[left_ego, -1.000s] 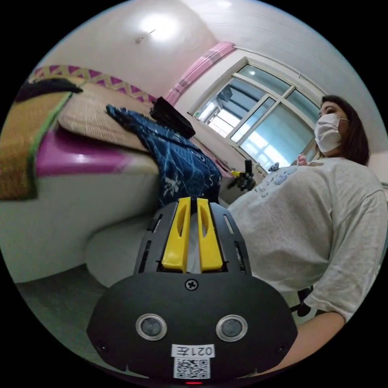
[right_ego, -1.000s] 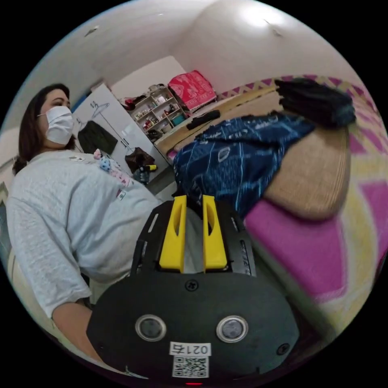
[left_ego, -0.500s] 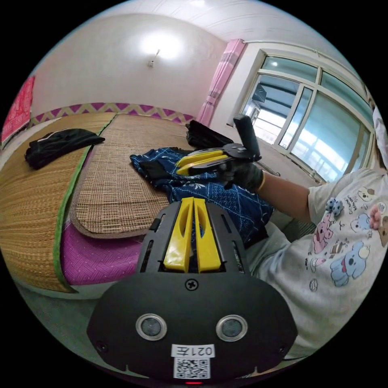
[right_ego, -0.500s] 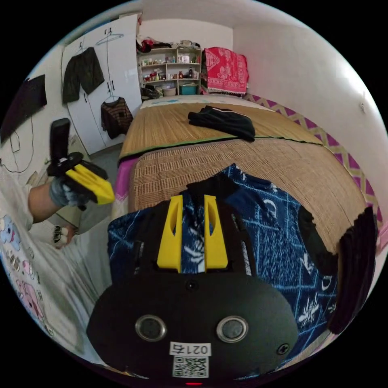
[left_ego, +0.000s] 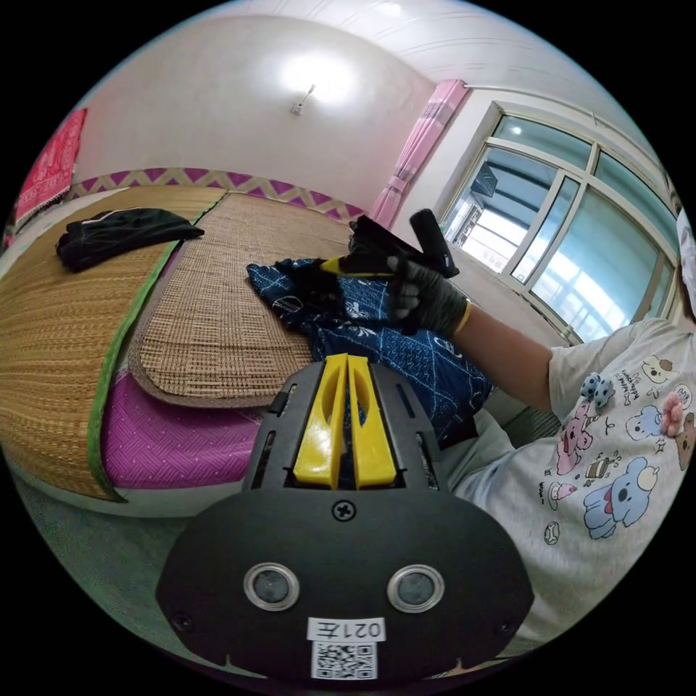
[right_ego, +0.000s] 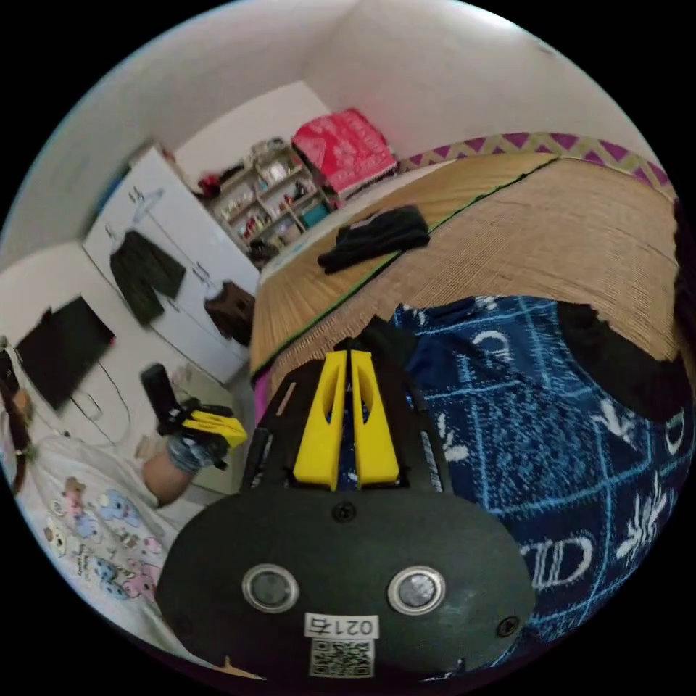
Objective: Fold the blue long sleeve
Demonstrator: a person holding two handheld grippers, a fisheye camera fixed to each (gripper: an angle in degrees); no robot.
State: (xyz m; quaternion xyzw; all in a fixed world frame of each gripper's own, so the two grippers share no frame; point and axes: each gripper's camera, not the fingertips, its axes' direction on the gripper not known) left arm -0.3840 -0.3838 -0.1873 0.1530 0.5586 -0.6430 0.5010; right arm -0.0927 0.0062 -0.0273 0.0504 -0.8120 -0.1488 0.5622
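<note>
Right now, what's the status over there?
Left gripper shut, off the shirt. Right gripper shut at the blue shirt's dark collar. Shirt unfolded on the mat. Nothing blocking.

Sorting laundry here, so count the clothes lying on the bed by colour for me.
Blue patterned: 1, the long sleeve.
Black: 2, one garment on the far mat, one bundle behind the blue one.
Total: 3.

Both claws closed: left claw (left_ego: 346, 362) low, right claw (right_ego: 350, 359) extended forward.
</note>
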